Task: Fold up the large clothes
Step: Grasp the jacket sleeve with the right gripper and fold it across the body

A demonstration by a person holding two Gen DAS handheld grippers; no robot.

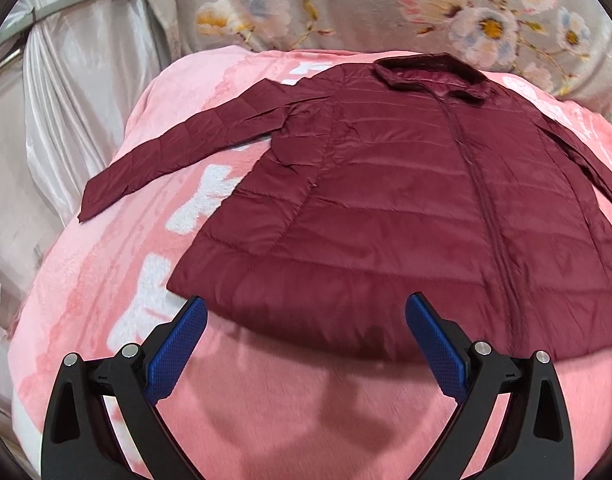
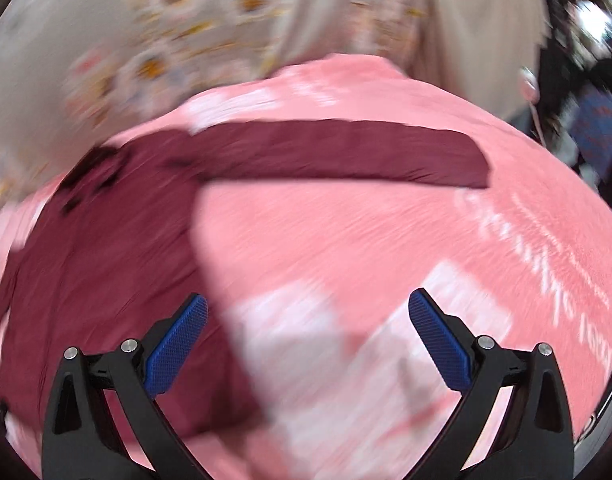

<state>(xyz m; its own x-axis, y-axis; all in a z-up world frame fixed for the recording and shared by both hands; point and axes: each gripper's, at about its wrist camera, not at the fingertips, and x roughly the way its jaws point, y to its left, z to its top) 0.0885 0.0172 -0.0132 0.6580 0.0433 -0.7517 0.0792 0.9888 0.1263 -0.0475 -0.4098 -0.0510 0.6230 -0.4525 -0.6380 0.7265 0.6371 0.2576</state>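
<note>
A dark red quilted jacket (image 1: 406, 200) lies flat and front up on a pink blanket (image 1: 266, 408), collar at the far end and zip closed. Its left sleeve (image 1: 178, 152) stretches out toward the left. My left gripper (image 1: 306, 312) hovers open just above the near hem, with nothing between its blue pads. The right wrist view is blurred by motion. There the jacket's body (image 2: 106, 264) fills the left side and its other sleeve (image 2: 346, 152) stretches to the right. My right gripper (image 2: 308, 308) is open over the blanket (image 2: 386, 240) beside the jacket, holding nothing.
A grey floral cover (image 1: 346, 4) lies behind the blanket. Shiny white draped fabric (image 1: 74, 92) hangs along the left side. Dark clutter (image 2: 586, 120) shows past the blanket's right edge in the right wrist view.
</note>
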